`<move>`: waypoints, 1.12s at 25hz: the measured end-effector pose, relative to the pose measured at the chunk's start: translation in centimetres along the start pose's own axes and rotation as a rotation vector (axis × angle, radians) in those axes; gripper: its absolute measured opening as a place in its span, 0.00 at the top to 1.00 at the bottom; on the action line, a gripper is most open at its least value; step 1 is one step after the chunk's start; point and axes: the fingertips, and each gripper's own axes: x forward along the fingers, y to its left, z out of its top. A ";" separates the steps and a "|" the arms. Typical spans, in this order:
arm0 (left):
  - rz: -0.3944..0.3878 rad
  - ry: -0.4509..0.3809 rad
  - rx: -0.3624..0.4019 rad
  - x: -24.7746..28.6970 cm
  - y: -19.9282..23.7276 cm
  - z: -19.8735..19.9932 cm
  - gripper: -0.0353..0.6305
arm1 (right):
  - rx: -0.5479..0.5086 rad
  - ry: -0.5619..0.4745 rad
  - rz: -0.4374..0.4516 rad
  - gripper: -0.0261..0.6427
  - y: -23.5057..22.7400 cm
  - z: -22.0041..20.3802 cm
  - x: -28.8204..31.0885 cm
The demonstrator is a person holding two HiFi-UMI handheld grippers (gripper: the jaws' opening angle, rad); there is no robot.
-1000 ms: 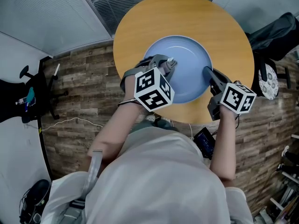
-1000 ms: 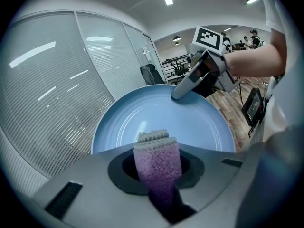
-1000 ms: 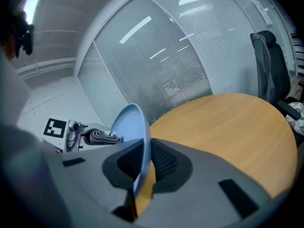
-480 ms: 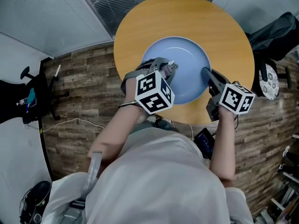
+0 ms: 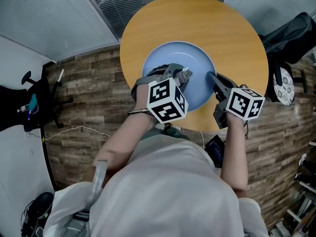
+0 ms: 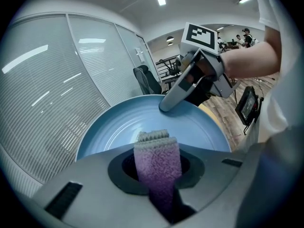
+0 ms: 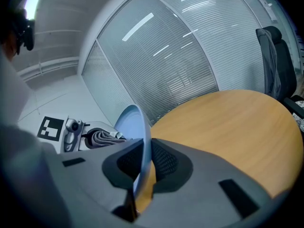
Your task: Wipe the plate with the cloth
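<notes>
Plate (image 5: 195,58): blue, on round wooden worktop (image 5: 207,19), toward 6 o'clock edge.
Left tongs (image 5: 184,74): clamped on purple cloth (image 6: 156,158), folded end protruding past tips, over plate centre.
Right tongs (image 5: 211,77): nipped on plate rim at 3 o'clock.

Round blue plate (image 5: 195,56), face up (folded purple cloth (image 6: 156,160) over it).

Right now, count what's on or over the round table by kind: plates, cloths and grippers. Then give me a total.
Plate: 1, blue
Cloth: 1, purple
Grippers: 2, the left gripper shut on the cloth, the right gripper clamped on the plate's rim
Total: 4
</notes>
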 end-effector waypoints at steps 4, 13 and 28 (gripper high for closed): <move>-0.012 -0.006 0.019 0.3 -0.3 0.8 0.83 | -0.006 0.012 0.010 0.91 0.4 -0.1 0.4; -0.034 -0.033 0.046 0.6 -0.9 2.0 0.83 | -0.012 0.029 0.024 0.91 1.4 -0.7 1.2; -0.049 -0.051 0.061 0.8 -1.6 2.8 0.83 | -0.016 0.027 0.029 0.91 1.6 -0.8 1.2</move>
